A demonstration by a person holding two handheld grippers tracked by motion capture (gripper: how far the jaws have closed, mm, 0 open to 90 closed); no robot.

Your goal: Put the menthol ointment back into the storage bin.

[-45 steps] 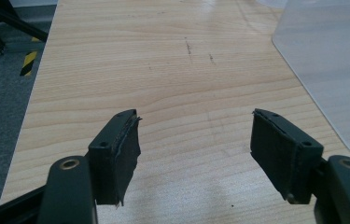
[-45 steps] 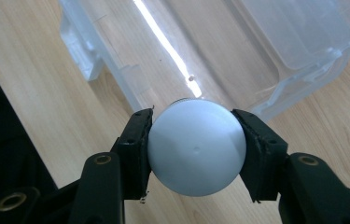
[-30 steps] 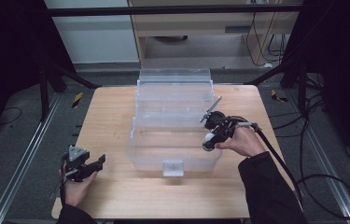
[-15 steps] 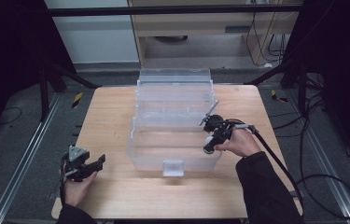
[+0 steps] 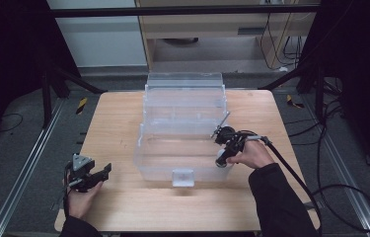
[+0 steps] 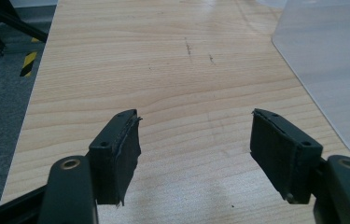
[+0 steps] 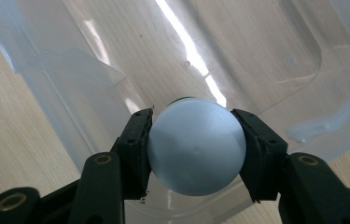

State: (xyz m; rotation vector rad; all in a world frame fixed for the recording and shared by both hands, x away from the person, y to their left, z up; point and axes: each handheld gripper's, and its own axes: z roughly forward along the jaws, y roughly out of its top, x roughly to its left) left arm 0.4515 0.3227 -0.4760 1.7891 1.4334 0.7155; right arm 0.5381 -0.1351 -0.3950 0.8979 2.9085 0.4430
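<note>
My right gripper (image 7: 191, 115) is shut on a pale blue round thing (image 7: 196, 149), with a sliver of green showing behind its top edge. It hangs over the right front part of a clear plastic bin (image 7: 93, 93), pointing down into it. In the high view the right gripper (image 5: 223, 150) sits at the bin's (image 5: 145, 168) right wall, held by a hand in a dark sleeve. My left gripper (image 5: 104, 173) rests low at the table's front left, apart from the bin. Its jaws (image 6: 193, 116) stand open over bare wood with nothing between them.
The bin's lid (image 5: 185, 91) stands open behind it toward the far edge of the wooden table (image 5: 113, 118). A clear bin corner (image 6: 331, 70) lies right of the left gripper. Cables trail off the table's right side. Dark frame posts flank the table.
The right gripper has sunk a little toward the bin with the blue round thing still in its jaws. The left gripper has not moved.
</note>
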